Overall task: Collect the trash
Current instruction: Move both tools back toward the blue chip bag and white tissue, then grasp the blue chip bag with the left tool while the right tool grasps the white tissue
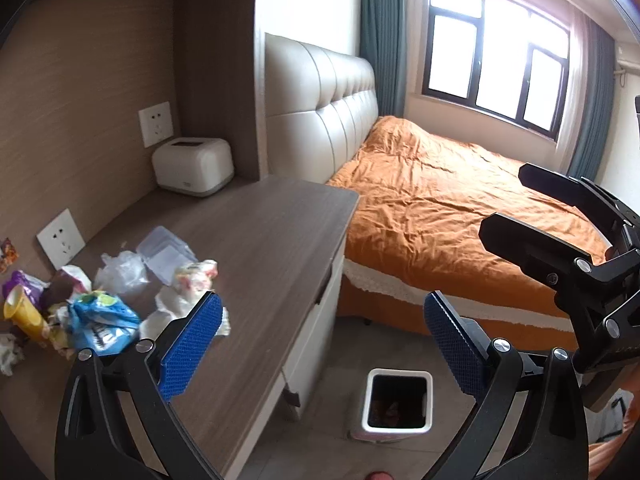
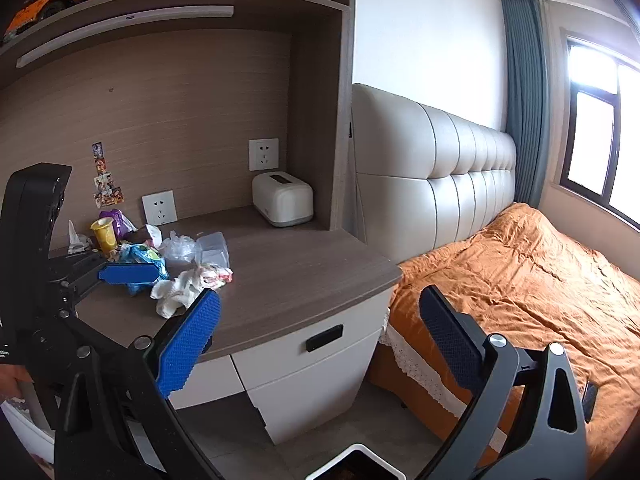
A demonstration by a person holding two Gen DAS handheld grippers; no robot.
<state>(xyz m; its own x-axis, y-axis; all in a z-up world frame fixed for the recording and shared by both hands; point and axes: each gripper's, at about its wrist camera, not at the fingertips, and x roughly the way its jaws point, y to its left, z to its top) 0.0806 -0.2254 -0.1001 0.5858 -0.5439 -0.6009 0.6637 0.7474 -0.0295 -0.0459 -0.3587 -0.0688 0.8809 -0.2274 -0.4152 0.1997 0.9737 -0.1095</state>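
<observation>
Both your tools are spread wide and holding nothing. The left tool (image 1: 322, 344) hangs over the desk (image 1: 272, 240) edge, with the trash pile (image 1: 104, 292) off at its 10 o'clock, the crumpled tissue (image 1: 172, 308) just beside its left pad. The bin (image 1: 398, 402) sits on the floor at about 5 o'clock. From your right tool (image 2: 320, 346), the pile (image 2: 160, 264) is up around 10 o'clock, well apart.

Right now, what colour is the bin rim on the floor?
White rim on the bin, dark inside; clearest in the left wrist view.
</observation>
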